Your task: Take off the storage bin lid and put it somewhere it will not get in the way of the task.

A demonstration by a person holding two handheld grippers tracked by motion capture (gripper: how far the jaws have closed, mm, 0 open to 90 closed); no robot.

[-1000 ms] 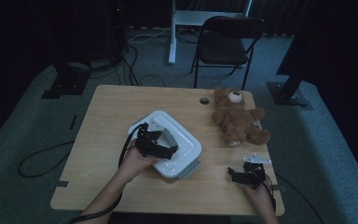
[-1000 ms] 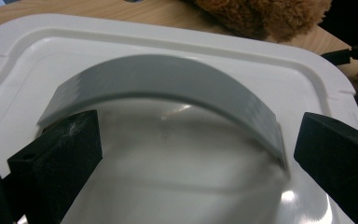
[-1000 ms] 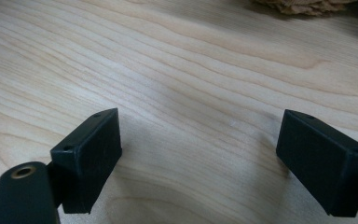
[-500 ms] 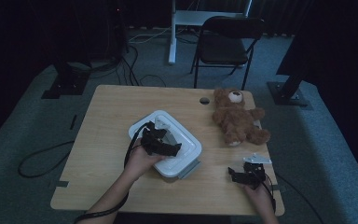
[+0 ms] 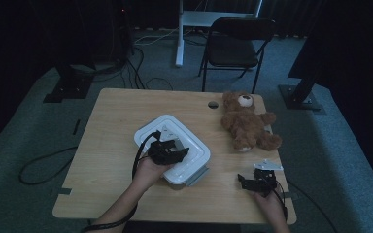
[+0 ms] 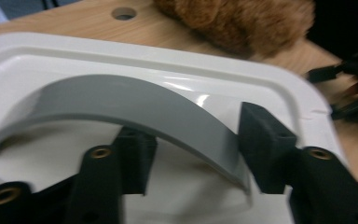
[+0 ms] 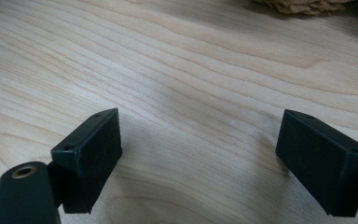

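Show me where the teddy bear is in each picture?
High view: the teddy bear lies on the table's far right part, right of the white box.
Left gripper view: its brown fur is along the top edge, beyond the box's rim.
Right gripper view: a bit of fur peeks in at the top edge, right of the middle.
Shared landmark: the wooden table.

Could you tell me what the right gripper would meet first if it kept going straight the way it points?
Probably bare table: the right gripper, jaws open, tilts down at it; the teddy bear lies beyond.
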